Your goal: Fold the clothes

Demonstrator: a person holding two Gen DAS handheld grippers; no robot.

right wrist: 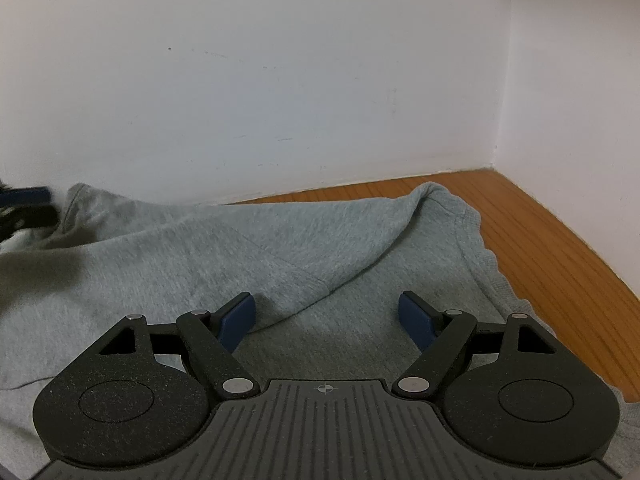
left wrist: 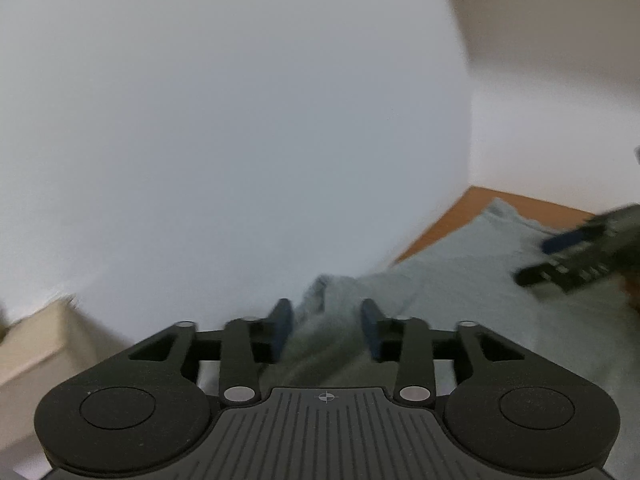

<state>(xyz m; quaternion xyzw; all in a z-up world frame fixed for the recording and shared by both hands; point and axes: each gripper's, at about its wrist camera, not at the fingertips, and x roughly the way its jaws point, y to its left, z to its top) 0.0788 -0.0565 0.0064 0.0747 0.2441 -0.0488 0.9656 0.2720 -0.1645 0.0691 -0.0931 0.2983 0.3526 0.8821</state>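
A pale grey-green knitted fleece garment [right wrist: 224,248] lies spread on the brown wooden worktop [right wrist: 552,248], its long axis running left to right along the white back wall [right wrist: 280,80]. Its ribbed hem [right wrist: 480,248] faces right, towards the corner. A raised fold runs diagonally across the middle. At the far left, the left tool [left wrist: 326,330] hovers at the garment's bunched left end, its blue pads [left wrist: 282,328] partly apart with cloth between them, whether pressing cannot be told. A beige box [left wrist: 36,344] sits further left. The right tool [right wrist: 327,318] stands wide above the cloth, gripping nothing. The side wall [right wrist: 580,80] closes the right.
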